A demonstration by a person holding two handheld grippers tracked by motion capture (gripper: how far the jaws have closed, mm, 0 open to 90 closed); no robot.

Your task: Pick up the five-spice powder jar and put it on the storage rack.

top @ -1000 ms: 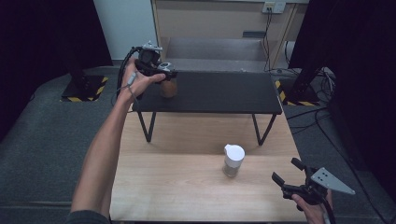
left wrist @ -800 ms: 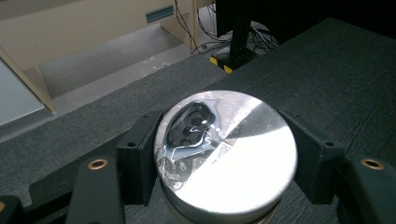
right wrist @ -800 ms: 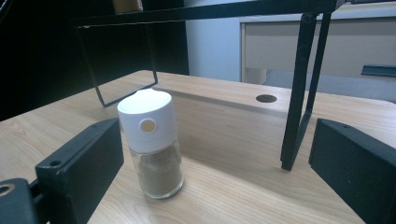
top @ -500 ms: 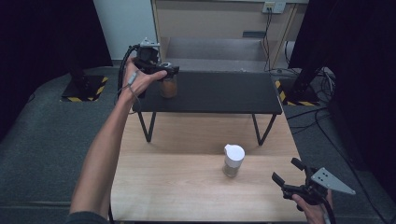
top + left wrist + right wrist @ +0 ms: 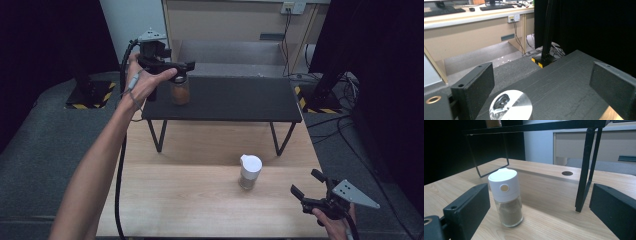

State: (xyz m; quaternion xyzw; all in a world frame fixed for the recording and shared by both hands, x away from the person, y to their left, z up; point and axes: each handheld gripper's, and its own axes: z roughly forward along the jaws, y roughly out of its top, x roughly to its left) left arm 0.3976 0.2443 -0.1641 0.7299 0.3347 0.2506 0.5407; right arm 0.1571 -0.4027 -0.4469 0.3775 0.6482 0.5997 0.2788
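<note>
We are holding the left tongs (image 5: 187, 67) just above the brown jar (image 5: 180, 91), their jaws having just been opening wide, empty. We are keeping the right tongs (image 5: 306, 183) wide too, the white-capped jar (image 5: 249, 171) standing near ahead of them.

— What stands at the back of the room?

— A long beige counter (image 5: 235, 20) against the wall, with a wall socket (image 5: 513, 18) on its front panel and cables hanging from it. In the left gripper view a keyboard (image 5: 442, 10) lies on top of it.

— And on the floor?

— Grey carpet (image 5: 45, 130), plus two dark stands on bases edged with yellow-and-black tape (image 5: 89, 95). Black curtains (image 5: 45, 45) hang on both sides.

— Anything on the wooden table?

— A small dark round hole (image 5: 567, 173), possibly a cable port.
</note>
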